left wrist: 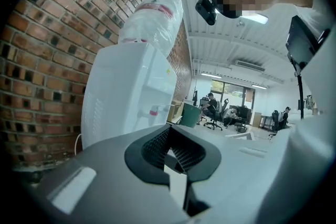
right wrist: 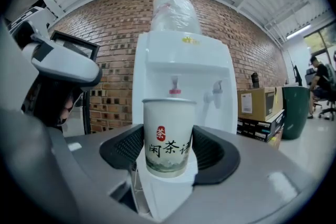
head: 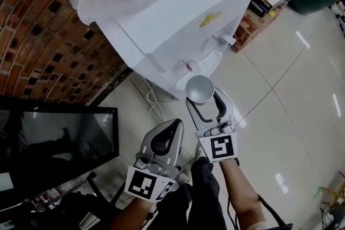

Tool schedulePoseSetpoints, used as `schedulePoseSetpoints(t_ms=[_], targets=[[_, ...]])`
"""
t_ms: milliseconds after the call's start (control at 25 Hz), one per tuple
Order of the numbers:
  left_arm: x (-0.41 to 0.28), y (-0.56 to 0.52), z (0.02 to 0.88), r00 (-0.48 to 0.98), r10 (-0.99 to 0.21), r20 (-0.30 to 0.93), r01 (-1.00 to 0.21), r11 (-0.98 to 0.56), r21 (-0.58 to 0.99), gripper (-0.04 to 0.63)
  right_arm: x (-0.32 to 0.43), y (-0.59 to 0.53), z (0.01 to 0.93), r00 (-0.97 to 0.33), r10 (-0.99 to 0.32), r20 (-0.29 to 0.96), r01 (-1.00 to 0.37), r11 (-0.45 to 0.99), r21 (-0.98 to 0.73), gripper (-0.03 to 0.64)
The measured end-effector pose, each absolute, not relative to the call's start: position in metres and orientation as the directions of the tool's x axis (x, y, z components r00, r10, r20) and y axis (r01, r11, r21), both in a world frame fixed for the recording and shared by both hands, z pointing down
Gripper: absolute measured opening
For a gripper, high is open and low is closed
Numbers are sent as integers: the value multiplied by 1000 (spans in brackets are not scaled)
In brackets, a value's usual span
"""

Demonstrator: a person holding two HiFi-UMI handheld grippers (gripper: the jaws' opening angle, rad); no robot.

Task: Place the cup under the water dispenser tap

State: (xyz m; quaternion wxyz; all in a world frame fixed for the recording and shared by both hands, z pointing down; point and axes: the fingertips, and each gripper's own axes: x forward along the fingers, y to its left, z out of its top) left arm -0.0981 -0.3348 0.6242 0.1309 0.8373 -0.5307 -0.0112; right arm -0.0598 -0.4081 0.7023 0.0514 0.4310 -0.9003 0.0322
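Right gripper (head: 204,98) is pinching the white paper cup with the red seal and dark Chinese lettering (right wrist: 167,137). The cup is upright, with one black pad on each side. From the head view, the cup is near the front of the white water dispenser (head: 178,13), at about 5 o'clock from the red-tipped tap (head: 190,65) and not touching it. The white tap (head: 223,40) is up at 1 o'clock. Left gripper (head: 175,124) is at 7 o'clock from the cup, with its jaws pressed together on nothing. There's a dark monitor (head: 54,137) off at 9 o'clock.
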Motion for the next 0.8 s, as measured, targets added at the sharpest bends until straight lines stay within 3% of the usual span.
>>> schedulePoseSetpoints(t_ms=[560,800], targets=[[-108,-359,684,412,-905,104,-903,-390,180,-8,-86,-459,781,-616,-787,31,-786,617,38,295],[-109,-362,697,405,-907,113,-908,-385,166,-8,-93,-465,805,-620,-782,64,-781,623,42,296]])
